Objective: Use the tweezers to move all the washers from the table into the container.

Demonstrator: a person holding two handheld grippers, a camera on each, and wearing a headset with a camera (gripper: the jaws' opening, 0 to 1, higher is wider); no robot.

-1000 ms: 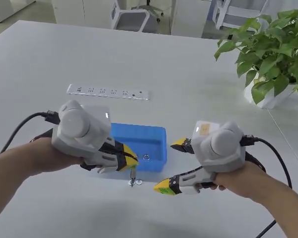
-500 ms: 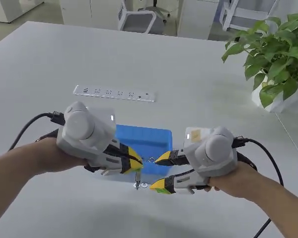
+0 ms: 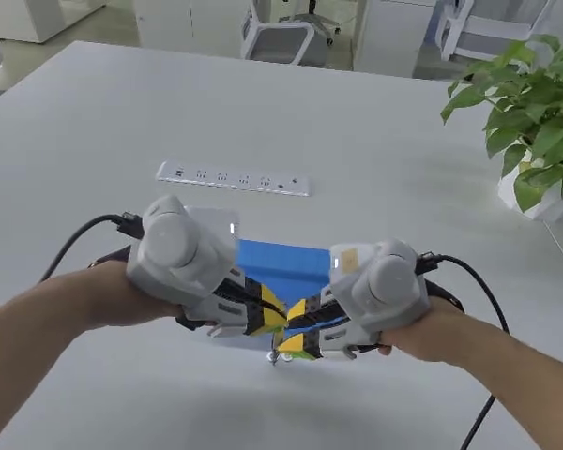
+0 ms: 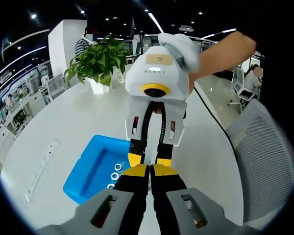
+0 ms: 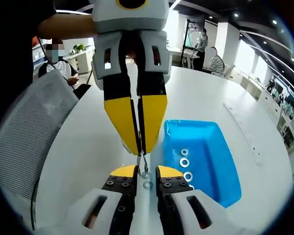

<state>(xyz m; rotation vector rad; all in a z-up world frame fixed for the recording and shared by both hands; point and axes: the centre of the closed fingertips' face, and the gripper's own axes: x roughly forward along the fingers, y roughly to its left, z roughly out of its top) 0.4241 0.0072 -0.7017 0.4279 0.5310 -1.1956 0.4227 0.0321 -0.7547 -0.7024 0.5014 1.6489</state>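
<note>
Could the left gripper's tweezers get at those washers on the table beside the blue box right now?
Probably yes. The left gripper holds the tweezers tips-down just over the washers, with nothing between. The right gripper's fingers flank them closely, which may crowd the pick.

The left hand-held gripper (image 4: 150, 172) is seen from behind, its black, yellow-tipped jaws drawn almost together, with a thin dark slit left between them. Tip to tip with it, the right hand-held gripper (image 4: 148, 159) is pointed back at the camera, jaws set slightly apart, and is held by an arm (image 4: 220, 49). A blue container (image 4: 90, 161) is set on the white counter (image 4: 88, 117) just left of the tips, and three washers (image 4: 117, 167) are seen inside it. A power strip (image 4: 41, 164) lies further left, a potted plant (image 4: 100, 58) stands beyond, and a mesh chair (image 4: 269, 161) is seen at the right.
</note>
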